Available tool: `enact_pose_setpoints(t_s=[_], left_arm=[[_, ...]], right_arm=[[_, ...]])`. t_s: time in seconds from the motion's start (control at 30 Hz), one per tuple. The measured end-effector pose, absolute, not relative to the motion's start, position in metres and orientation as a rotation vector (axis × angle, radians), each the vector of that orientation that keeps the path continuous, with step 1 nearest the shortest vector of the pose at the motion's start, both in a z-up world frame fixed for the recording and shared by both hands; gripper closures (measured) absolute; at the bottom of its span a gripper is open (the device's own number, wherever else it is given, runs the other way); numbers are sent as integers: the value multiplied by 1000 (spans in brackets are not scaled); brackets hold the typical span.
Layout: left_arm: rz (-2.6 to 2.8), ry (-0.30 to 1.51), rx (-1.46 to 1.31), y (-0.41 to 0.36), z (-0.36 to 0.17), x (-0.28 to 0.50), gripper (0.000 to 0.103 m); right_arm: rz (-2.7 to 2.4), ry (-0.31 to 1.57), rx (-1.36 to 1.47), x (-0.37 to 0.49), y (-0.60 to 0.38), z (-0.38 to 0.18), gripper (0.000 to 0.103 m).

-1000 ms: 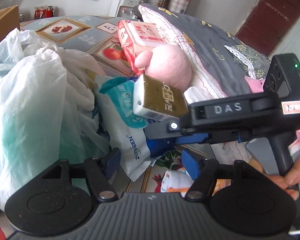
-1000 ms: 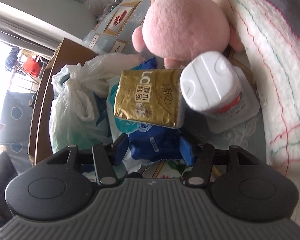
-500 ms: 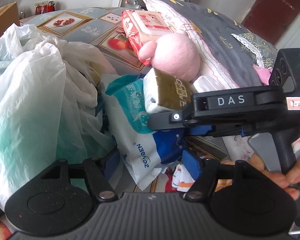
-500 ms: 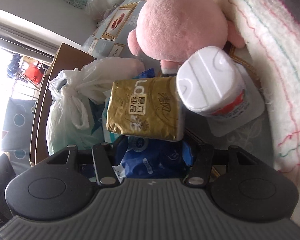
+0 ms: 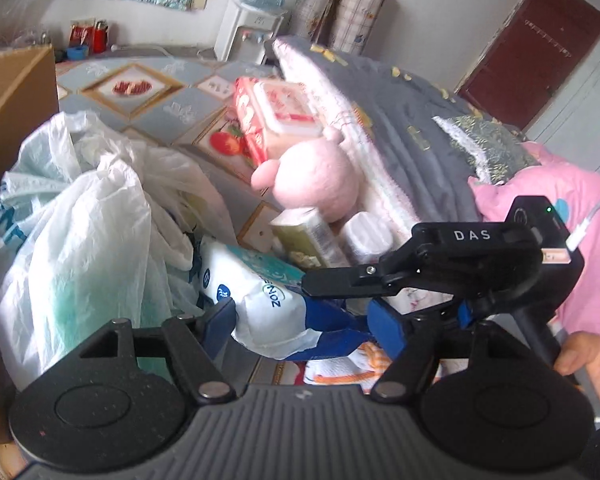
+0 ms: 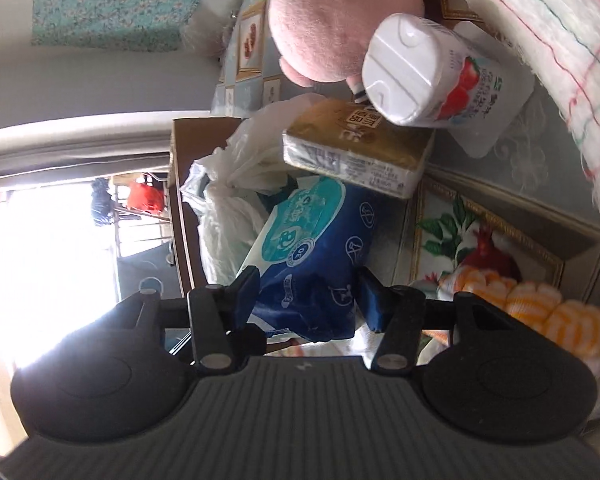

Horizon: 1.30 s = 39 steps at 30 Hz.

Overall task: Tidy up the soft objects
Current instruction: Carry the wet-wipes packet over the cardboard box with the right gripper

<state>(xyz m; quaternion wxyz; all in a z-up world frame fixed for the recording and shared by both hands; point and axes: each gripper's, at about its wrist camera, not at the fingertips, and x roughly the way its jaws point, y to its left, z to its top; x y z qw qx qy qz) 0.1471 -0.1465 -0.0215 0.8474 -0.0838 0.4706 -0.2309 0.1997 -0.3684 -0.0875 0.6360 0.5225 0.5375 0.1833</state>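
Observation:
A gold tissue pack [image 6: 356, 148] lies on the patterned table against a pink plush toy [image 6: 332, 20] and a white strawberry yoghurt bottle [image 6: 424, 72]; it also shows in the left wrist view [image 5: 308, 236]. A blue-and-white wipes pack [image 6: 316, 256] lies between the open fingers of my right gripper [image 6: 308, 296]. In the left wrist view the same pack [image 5: 276, 304] lies between the open fingers of my left gripper [image 5: 304, 320], and the right gripper's body [image 5: 452, 264] crosses just above. The plush [image 5: 316, 180] sits beyond.
White plastic bags [image 5: 80, 232] bulge at the left beside a cardboard box [image 5: 16, 92]. A red-and-white wipes pack [image 5: 276, 116] and a grey blanket [image 5: 412, 136] lie behind. An orange-striped cloth [image 6: 532, 304] lies at the right.
The gold tissue pack has left the right gripper and now rests on the table by the plush. The right gripper has drawn back and tilted; the left view has pulled back.

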Motion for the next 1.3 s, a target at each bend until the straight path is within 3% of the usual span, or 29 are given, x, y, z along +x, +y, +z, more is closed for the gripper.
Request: enact_pose_setpoints(t_s=[0.4, 0.63, 0.87, 1.17, 1.3], left_arm=[[-535, 783, -189, -116, 47, 101, 31], [-420, 653, -204, -54, 86, 83, 31], [-258, 634, -279, 31, 93, 90, 31], [-145, 684, -328, 109, 65, 136, 34], [-141, 740, -334, 137, 39, 165, 34]], right_arm=[[543, 1052, 985, 182, -346, 20, 52], [716, 996, 865, 210, -270, 62, 52], [840, 1068, 801, 257, -165, 65, 52], [832, 1115, 697, 313, -61, 50, 53], [802, 1112, 524, 326, -29, 30, 53]])
